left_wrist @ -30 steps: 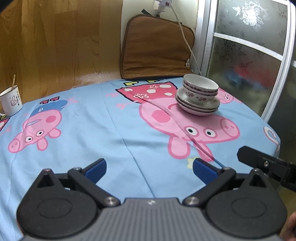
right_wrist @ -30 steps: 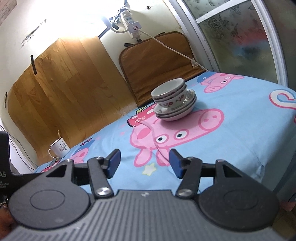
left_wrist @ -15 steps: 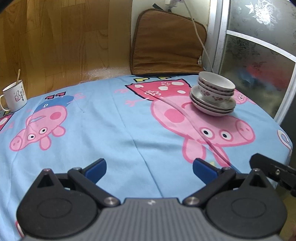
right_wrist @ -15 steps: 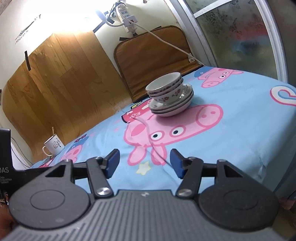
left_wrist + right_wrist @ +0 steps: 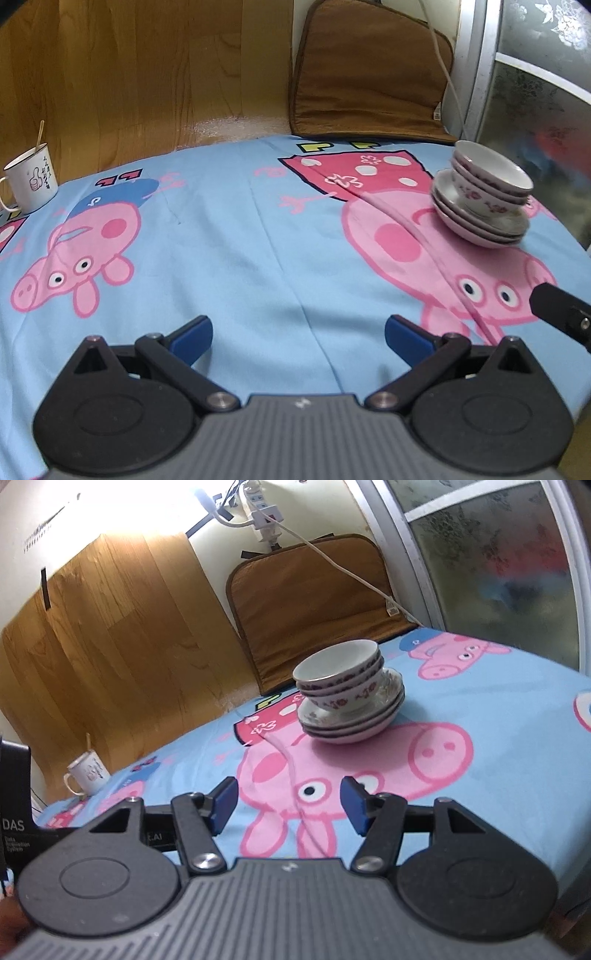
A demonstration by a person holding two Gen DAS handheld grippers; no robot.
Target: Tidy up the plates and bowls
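A stack of floral white bowls (image 5: 487, 184) sits on a stack of white plates (image 5: 476, 229) on the blue cartoon-pig tablecloth, at the right in the left wrist view. The bowls (image 5: 341, 677) and plates (image 5: 354, 720) show in the middle of the right wrist view. My left gripper (image 5: 297, 338) is open and empty, over the cloth well short and left of the stack. My right gripper (image 5: 290, 805) is open and empty, in front of the stack and apart from it.
A white mug (image 5: 31, 181) with a stick in it stands at the far left; it also shows in the right wrist view (image 5: 88, 775). A brown cushion (image 5: 369, 70) leans on the back wall. A white cable (image 5: 332, 565) hangs across it. A frosted glass door (image 5: 498, 561) is at the right.
Both grippers have moved forward over the table toward the stack, which now looks larger. The left view has swung left, so the stack sits further right. Both stay open.
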